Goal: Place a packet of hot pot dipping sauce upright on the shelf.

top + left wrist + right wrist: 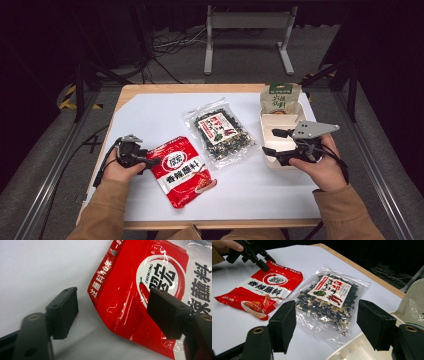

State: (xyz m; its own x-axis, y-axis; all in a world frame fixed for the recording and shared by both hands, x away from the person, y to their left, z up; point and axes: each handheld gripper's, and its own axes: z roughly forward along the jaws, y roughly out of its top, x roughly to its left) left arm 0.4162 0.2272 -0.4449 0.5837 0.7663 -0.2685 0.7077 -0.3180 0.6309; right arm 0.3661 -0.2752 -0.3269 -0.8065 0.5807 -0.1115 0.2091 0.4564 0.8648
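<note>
High view showed me the left gripper point(150, 161) at the upper left corner of the red sauce packet point(184, 170), which lay flat on the white table cover point(150, 115), in front of the person and left of centre. Left gripper view put that corner of the red sauce packet point(140, 297) between my jaws, one jaw out over the bare white surface and the other over the printed red face; the jaws stood apart and I saw neither pad pressing on the foil, so nothing was held. The right gripper point(274, 141) hovered with its jaws spread wide over the near end of a cream tray point(300, 112) at the right edge of the table, gripping nothing. Between the two lay a clear bag of dried seaweed mix point(222, 132), just beside the red packet and angled the same way. A pale green-topped pouch point(279, 97) stood at the tray's far end. Right gripper view looked across the clear bag point(328, 302) toward the red packet point(262, 292), with the left gripper point(265, 263) at its far corner.
</note>
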